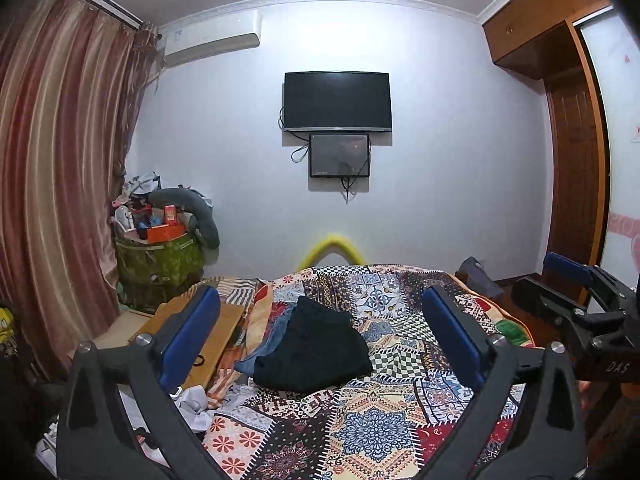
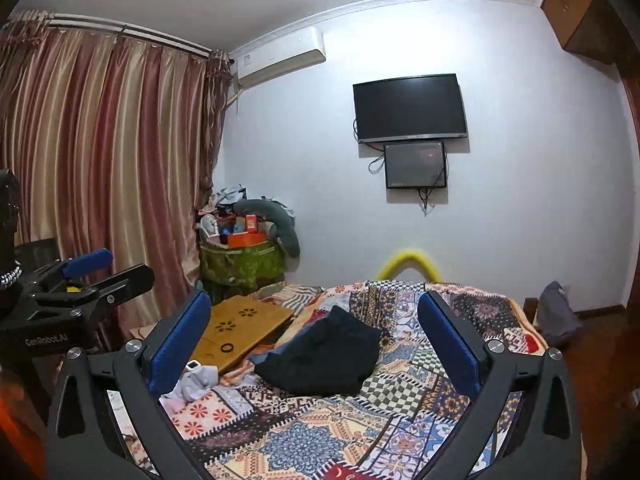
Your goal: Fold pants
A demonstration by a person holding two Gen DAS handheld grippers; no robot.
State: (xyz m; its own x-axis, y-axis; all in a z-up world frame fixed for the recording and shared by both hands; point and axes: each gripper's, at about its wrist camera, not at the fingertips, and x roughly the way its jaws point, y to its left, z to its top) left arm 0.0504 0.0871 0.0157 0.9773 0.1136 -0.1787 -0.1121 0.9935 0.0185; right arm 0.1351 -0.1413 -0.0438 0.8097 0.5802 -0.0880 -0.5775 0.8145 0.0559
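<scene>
A folded pair of black pants (image 1: 316,348) lies in a compact bundle on the patchwork bedspread (image 1: 380,412), partly on top of blue jeans (image 1: 260,350). My left gripper (image 1: 320,294) is held above the near part of the bed, open wide, its blue pads framing the pants from a distance with nothing between them. At the right edge of that view my right gripper (image 1: 548,280) is also open. The right wrist view shows the black pants (image 2: 324,356) ahead, the right gripper (image 2: 314,300) open and empty, and the left gripper (image 2: 116,266) at the left.
A wooden lap desk (image 2: 244,328) lies on the bed's left side, with a crumpled white cloth (image 2: 196,384) near it. A green basket of clutter (image 2: 240,264) stands by the striped curtain (image 2: 100,160). A dark bag (image 2: 556,312) sits beyond the bed's right corner.
</scene>
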